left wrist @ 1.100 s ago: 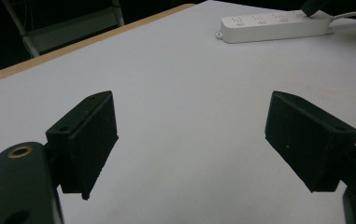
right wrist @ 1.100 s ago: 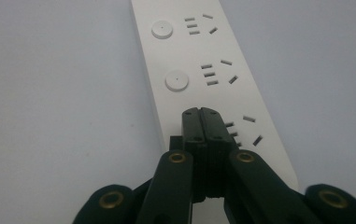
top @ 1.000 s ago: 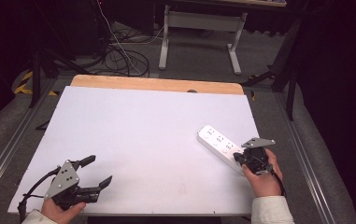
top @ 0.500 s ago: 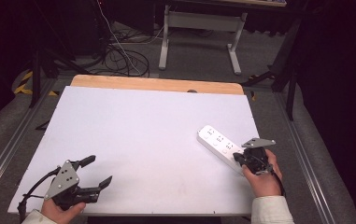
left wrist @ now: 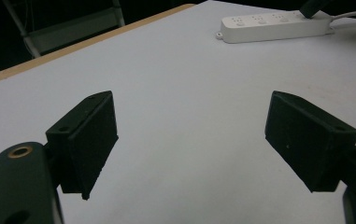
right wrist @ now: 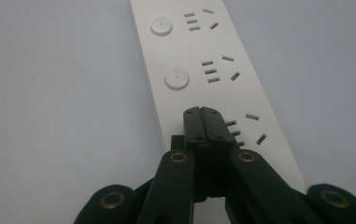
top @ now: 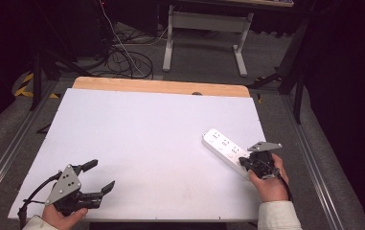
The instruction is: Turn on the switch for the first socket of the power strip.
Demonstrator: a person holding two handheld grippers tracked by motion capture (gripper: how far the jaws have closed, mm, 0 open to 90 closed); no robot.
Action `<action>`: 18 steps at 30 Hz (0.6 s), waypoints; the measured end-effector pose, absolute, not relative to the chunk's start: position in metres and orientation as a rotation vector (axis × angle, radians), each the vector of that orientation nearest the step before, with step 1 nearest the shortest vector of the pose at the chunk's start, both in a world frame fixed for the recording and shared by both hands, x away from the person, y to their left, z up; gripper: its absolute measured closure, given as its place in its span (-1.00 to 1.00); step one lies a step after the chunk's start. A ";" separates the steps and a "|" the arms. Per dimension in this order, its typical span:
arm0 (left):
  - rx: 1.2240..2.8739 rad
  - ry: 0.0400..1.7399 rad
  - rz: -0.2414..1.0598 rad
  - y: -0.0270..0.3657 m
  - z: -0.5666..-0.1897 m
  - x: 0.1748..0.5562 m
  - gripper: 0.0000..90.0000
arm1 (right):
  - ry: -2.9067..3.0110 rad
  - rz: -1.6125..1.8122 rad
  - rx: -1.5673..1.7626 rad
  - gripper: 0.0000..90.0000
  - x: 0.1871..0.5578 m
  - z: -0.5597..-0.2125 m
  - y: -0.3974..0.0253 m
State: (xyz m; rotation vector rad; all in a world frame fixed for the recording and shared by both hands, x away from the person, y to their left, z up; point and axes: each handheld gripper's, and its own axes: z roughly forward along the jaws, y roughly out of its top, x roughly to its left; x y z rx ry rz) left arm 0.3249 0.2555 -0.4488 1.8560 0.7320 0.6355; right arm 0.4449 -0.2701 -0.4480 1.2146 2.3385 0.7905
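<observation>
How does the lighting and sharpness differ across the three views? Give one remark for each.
High view: the white table is evenly lit, the surroundings fall into darkness. Left gripper view: the near black jaws look soft, and the power strip far off is bright. Right gripper view: the power strip's sockets are fairly sharp, and the shut right gripper is a dark shape with little detail.

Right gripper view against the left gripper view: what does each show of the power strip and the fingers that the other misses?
Right gripper view alone: the right gripper, fingers shut together, tips down on the power strip where a third round button would sit; two round buttons show beyond.

Left gripper view alone: the left gripper, fingers wide apart with nothing between them, and the strip's full length with its white cord.

Both: the white strip lying flat on the white table.
</observation>
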 end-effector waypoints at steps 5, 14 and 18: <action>1.857 0.732 0.636 0.255 -0.449 0.325 -0.61 | 2.337 0.782 1.215 1.00 0.445 -0.448 -0.269; 1.857 0.734 0.638 0.255 -0.449 0.325 -0.61 | 2.334 0.773 1.225 1.00 0.444 -0.449 -0.268; 1.857 0.736 0.636 0.255 -0.449 0.325 -0.61 | 2.331 0.772 1.231 1.00 0.444 -0.449 -0.268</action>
